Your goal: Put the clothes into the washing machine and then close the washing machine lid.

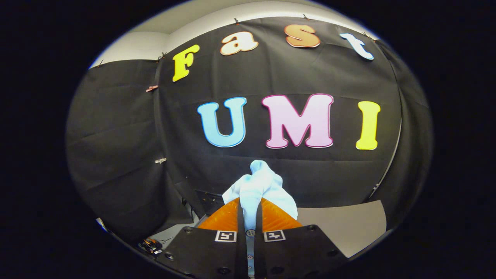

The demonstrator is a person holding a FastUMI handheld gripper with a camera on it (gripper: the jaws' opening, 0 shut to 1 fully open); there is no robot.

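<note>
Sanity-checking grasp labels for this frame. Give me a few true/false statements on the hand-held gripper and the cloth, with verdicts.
1. The hand-held gripper is shut on a pale blue cloth. True.
2. The cloth lies flat on a table, apart from the fingers. False: it is pinched between the two orange fingers and bunches up just beyond their tips.
3. The cloth stands against the black booth wall behind it. True.
4. The fingers are spread wide with nothing between them. False: they are drawn close together, with the cloth filling the narrow gap.
5. A grey surface lies low beside the fingers. True.
</note>
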